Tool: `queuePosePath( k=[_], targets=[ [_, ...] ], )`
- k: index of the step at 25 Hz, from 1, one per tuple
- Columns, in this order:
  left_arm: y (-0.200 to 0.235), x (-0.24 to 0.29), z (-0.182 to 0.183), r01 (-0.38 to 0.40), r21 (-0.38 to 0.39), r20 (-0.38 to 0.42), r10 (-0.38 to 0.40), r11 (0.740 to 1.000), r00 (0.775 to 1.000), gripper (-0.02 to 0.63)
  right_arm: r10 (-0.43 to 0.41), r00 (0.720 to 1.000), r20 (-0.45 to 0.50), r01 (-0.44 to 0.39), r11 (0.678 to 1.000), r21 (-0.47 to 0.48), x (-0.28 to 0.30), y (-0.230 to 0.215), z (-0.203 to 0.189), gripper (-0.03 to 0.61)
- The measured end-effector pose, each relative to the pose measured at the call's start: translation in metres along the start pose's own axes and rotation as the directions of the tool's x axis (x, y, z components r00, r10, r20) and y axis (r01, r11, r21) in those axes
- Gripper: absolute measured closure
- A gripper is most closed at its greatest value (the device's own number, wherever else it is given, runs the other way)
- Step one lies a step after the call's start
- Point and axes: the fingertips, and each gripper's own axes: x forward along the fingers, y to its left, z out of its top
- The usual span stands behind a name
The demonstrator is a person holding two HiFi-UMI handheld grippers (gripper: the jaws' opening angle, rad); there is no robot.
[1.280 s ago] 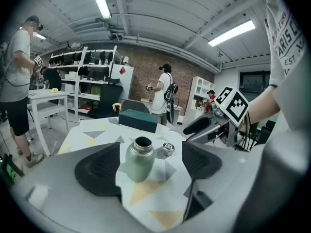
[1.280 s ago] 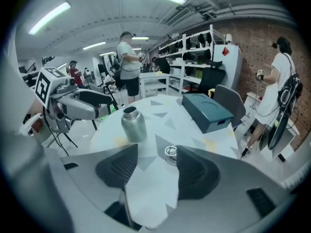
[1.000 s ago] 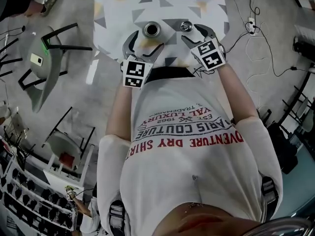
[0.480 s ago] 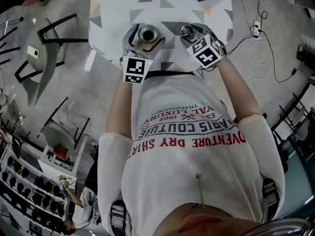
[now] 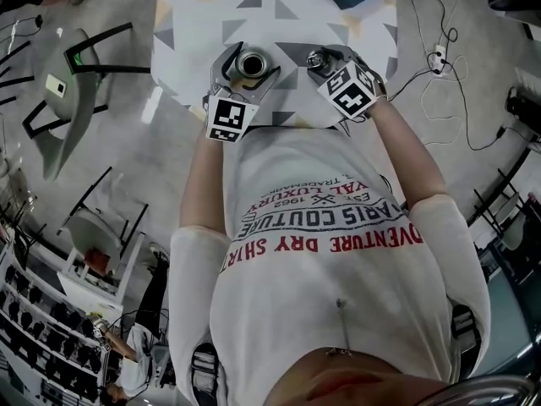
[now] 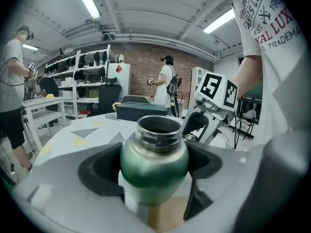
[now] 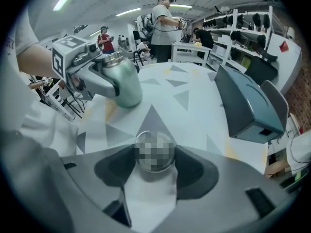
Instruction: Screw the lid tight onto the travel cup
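The green metal travel cup (image 6: pixel 154 152) stands upright on the table with its mouth open and bare. My left gripper (image 5: pixel 248 60) has it between its jaws, which have just been closing; both pads touch the cup's sides. To its right lies the small round lid (image 5: pixel 318 58) with a silvery rim, flat on the table. My right gripper (image 5: pixel 322 55) points steeply down over the lid (image 7: pixel 154 155), and its pads meet the lid's two sides. Cup and lid are about a hand's width apart.
The round white table (image 5: pixel 279 11) has grey and yellow triangles; its near edge runs just under the grippers. A dark blue-grey case (image 7: pixel 248 106) lies on the far right of the table. Chairs (image 5: pixel 76 83), floor cables (image 5: pixel 439 49), shelves and other people surround it.
The left gripper has moved forward until the cup stands between its jaws. The right gripper has come down and rolled over the lid, which now sits between its jaws.
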Motion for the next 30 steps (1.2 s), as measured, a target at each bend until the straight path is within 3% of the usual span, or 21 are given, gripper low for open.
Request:
queuePosePath(
  k=[7,14,20,26,30],
  targets=[
    [-0.001,0.001,0.0,0.054,0.006,0.028,-0.054,0.999,0.998,0.221,-0.001,1.0,-0.022,0.0,1.0,-0.025,-0.005,0.0,0.004,0.322],
    [-0.005,0.001,-0.012,0.087,0.002,-0.016,-0.087,0.996,0.996,0.221,0.009,0.998,0.065,-0.008,1.0,-0.021,-0.035,0.009,0.045,0.322],
    [-0.008,0.004,-0.012,0.128,0.002,-0.038,-0.128,0.992,0.991,0.221,0.06,0.988,0.141,-0.039,0.988,-0.148,-0.062,0.024,0.096,0.322],
    [-0.009,0.003,-0.013,0.15,0.003,-0.043,-0.15,0.989,0.988,0.221,0.126,0.979,0.161,-0.072,0.95,-0.305,-0.073,0.05,0.139,0.322],
    [-0.01,0.005,-0.012,0.17,0.006,-0.046,-0.169,0.985,0.985,0.221,0.163,0.976,0.144,-0.09,0.905,-0.415,-0.07,0.063,0.156,0.322]
  ],
)
